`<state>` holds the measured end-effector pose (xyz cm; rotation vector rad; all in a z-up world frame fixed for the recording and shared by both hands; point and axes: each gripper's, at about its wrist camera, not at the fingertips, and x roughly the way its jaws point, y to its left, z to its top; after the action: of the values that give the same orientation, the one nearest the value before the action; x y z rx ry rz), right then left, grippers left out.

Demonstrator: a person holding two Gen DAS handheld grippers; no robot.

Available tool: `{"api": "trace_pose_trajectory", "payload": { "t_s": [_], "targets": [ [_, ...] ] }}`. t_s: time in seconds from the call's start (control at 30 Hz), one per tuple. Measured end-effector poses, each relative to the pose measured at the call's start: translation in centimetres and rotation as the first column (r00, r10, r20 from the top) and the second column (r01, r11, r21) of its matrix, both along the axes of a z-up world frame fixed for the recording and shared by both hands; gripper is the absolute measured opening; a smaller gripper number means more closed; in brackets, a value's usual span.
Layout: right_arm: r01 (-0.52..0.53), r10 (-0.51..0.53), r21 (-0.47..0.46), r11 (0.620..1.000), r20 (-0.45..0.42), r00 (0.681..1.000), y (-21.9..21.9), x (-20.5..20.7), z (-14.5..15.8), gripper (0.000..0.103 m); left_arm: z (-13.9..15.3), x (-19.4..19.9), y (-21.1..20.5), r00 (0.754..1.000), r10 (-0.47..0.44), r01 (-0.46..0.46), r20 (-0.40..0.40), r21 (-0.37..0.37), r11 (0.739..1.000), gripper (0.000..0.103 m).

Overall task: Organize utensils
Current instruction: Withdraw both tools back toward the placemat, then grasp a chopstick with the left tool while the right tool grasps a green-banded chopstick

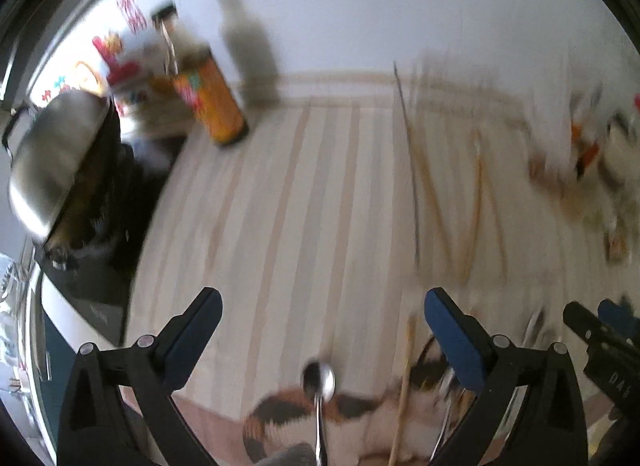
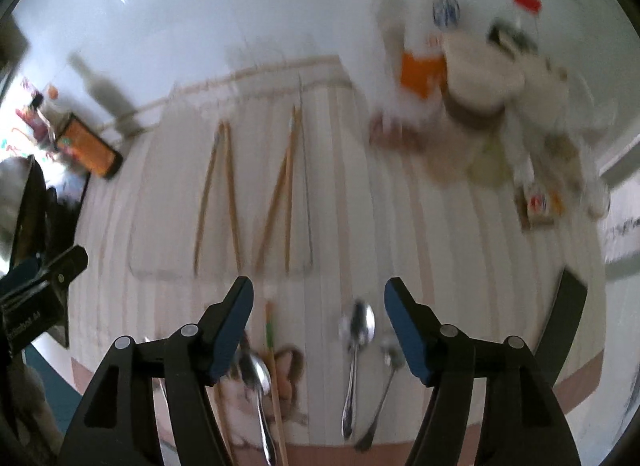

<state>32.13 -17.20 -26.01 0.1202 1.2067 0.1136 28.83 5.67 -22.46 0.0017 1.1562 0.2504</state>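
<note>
My left gripper [image 1: 325, 308] hangs open over the striped mat [image 1: 304, 193], nothing between its fingers. A metal spoon [image 1: 319, 380] lies just below its gap, and a wooden chopstick [image 1: 403, 386] lies to the right of that. My right gripper [image 2: 319, 294] is open too, pointing down at a large spoon [image 2: 357, 332] that lies loose between its fingers. A smaller spoon [image 2: 390, 362] rests to its right. Another spoon [image 2: 256, 376] and a chopstick with a green band [image 2: 270, 332] are to the left. Two pairs of chopsticks [image 2: 224, 193] lie in a clear tray [image 2: 309, 201] farther back.
An orange can [image 1: 212, 101] stands at the mat's far left corner, with a steel pot [image 1: 52, 157] on a dark stove beside it. Blurred packets and jars [image 2: 500, 105] crowd the far right. A dark flat object [image 2: 568, 306] lies at the mat's right edge.
</note>
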Motion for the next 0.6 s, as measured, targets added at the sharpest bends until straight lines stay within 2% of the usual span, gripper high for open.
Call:
{"api": "trace_pose_trajectory", "payload": {
  "t_s": [0.07, 0.13, 0.17, 0.23, 0.27, 0.3, 0.33, 0.37, 0.4, 0.43, 0.47, 0.6],
  "targets": [
    [0.001, 0.001, 0.029, 1.000, -0.051, 0.999, -0.2, -1.4, -2.2, 0.065, -2.5, -1.4, -0.6, 0.998, -0.003, 0.003, -0.060, -0.005, 1.000, 0.103],
    [-0.001, 0.006, 0.049, 0.999, -0.111, 0.994, -0.1, -2.5, -4.3, 0.044, -5.2, -2.8, -1.3, 0.993, -0.018, 0.014, -0.117, -0.031, 0.999, 0.100],
    [0.002, 0.007, 0.060, 0.998, -0.142, 0.990, -0.1, -3.1, -5.5, 0.040, -6.3, -3.2, -1.8, 0.989, -0.033, 0.027, -0.142, -0.046, 0.999, 0.097],
    [0.008, 0.005, 0.068, 0.998, -0.177, 0.984, -0.2, -4.1, -7.2, 0.033, -9.1, -3.9, -3.1, 0.976, -0.064, 0.050, -0.210, -0.069, 0.996, 0.076],
    [0.010, 0.003, 0.069, 0.998, -0.187, 0.982, -0.3, -4.5, -7.7, 0.032, -10.2, -4.1, -3.5, 0.969, -0.076, 0.059, -0.237, -0.080, 0.995, 0.070],
    [0.015, 0.000, 0.073, 0.997, -0.202, 0.979, -0.5, -4.9, -8.3, 0.031, -11.2, -4.2, -3.9, 0.962, -0.086, 0.064, -0.260, -0.093, 0.994, 0.058],
    [0.016, 0.001, 0.078, 0.997, -0.212, 0.977, -0.5, -5.3, -8.7, 0.031, -12.2, -4.5, -4.2, 0.957, -0.097, 0.068, -0.273, -0.116, 0.991, 0.053],
    [0.013, 0.005, 0.082, 0.997, -0.218, 0.976, -0.5, -5.5, -9.0, 0.031, -12.1, -4.7, -4.4, 0.962, -0.109, 0.075, -0.251, -0.143, 0.987, 0.049],
    [0.011, 0.008, 0.084, 0.996, -0.222, 0.975, -0.5, -5.7, -9.1, 0.031, -12.2, -4.7, -4.6, 0.958, -0.114, 0.084, -0.263, -0.124, 0.989, 0.033],
    [0.004, 0.017, 0.095, 0.995, -0.227, 0.974, -0.4, -5.9, -9.3, 0.031, -12.1, -4.8, -4.7, 0.958, -0.124, 0.091, -0.259, -0.135, 0.987, 0.017],
    [-0.001, 0.026, 0.109, 0.994, -0.230, 0.973, -0.4, -6.0, -9.4, 0.031, -11.9, -4.8, -4.6, 0.958, -0.121, 0.090, -0.261, -0.129, 0.988, 0.007],
    [-0.048, 0.081, 0.142, 0.989, -0.235, 0.969, 1.2, -6.6, -9.8, 0.032, -11.3, -5.1, -3.4, 0.959, -0.113, 0.079, -0.261, -0.135, 0.988, 0.005]
  ]
}}
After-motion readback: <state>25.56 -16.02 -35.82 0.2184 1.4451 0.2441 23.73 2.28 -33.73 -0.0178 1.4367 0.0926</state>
